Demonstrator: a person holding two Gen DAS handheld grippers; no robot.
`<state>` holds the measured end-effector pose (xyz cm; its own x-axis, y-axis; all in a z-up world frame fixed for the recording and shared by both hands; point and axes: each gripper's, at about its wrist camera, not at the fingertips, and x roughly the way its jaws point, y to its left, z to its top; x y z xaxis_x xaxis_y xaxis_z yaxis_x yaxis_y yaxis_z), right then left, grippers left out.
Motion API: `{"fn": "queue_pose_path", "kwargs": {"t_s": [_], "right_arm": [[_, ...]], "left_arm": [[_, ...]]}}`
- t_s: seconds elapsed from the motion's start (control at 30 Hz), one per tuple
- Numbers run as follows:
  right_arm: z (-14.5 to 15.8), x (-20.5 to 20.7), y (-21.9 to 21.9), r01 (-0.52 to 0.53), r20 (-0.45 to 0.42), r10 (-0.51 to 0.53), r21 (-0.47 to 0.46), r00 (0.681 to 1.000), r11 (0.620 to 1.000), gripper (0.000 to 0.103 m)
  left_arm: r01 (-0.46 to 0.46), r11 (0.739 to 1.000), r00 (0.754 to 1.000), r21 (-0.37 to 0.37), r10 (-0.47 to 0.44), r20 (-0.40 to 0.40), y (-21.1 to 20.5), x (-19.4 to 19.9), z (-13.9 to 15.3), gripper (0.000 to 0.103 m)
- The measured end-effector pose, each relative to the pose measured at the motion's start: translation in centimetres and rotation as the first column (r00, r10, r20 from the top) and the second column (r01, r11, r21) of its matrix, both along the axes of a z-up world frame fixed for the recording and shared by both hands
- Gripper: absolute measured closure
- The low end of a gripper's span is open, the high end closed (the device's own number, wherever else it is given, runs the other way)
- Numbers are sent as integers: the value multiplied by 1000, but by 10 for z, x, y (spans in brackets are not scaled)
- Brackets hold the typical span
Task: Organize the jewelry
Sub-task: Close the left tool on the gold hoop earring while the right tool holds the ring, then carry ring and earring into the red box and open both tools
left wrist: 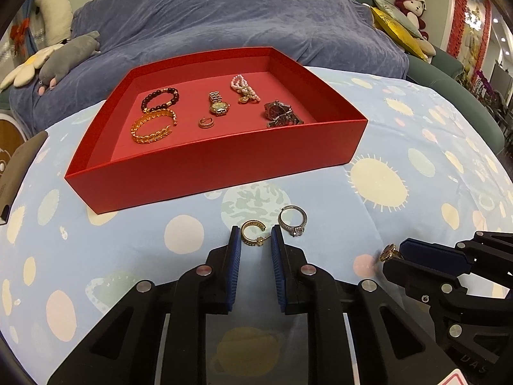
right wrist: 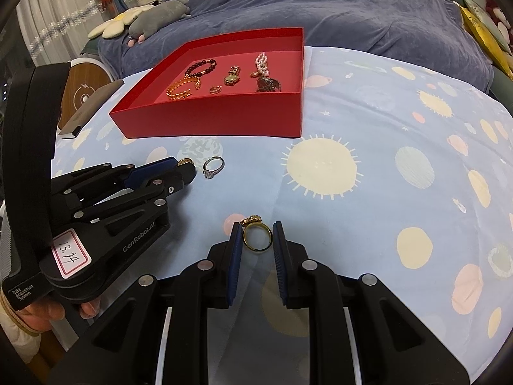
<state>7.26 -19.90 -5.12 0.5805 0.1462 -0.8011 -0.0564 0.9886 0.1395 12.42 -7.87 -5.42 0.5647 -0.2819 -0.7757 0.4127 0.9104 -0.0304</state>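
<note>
An open gold ring [left wrist: 252, 233] is seen lying flat on the patterned cloth [left wrist: 416, 147], its gap turned to the right, just in front of the red box [left wrist: 224, 160]. It is bracketed by the left gripper [left wrist: 256, 240], whose jaws are parted somewhat wider than the ring; contact with either blue pad cannot be confirmed. Just right of the right-hand pad, a silver ring with a stone [left wrist: 293, 222] is noted flat on the cloth, stone toward the camera. The left gripper is held low and pointed toward the box. In the right wrist view, a gold ring with an ornate top [right wrist: 256, 236] is found between the pads of the right gripper [right wrist: 257, 235], ornament on the far side toward the box; the jaws are parted about as wide as the band, the left pad apparently touching it, though a firm grip cannot be established. The right gripper is likewise held low over the cloth, to the right of the left one, aimed toward the box. Inside the box are recorded a dark beaded bracelet [left wrist: 160, 98], a gold leaf bangle [left wrist: 152, 128], a small ring [left wrist: 205, 123], a gold watch [left wrist: 218, 104], a pink pearl bracelet [left wrist: 245, 89] and a dark watch [left wrist: 280, 114], all lying well apart on the floor of the box.
</note>
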Motion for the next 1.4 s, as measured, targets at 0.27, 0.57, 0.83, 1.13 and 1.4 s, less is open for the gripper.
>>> {"fn": "queue_pose_path", "kwargs": {"t_s": [0.27,0.57,0.83,1.13,1.4], "right_arm": [[14,5,-1,7,38,-7,12,999,1000,84],[30,13,-3,17,77,-18,22,997,1000,84],[64,35,8,-36,134,31,38,990,999,84],[87,94,24,-96,189,90,24,978,995,84],[64,136,28,-98,143,95,13,985,995,84]], "left_arm": [[-23,997,999,-78,26,26,18,-1,29,87],[-85,985,995,-148,93,46,49,4,57,87],[-153,974,982,-169,169,83,74,24,84,87],[-161,979,978,-125,175,112,59,75,92,87],[-175,981,981,-82,181,65,46,117,62,87]]}}
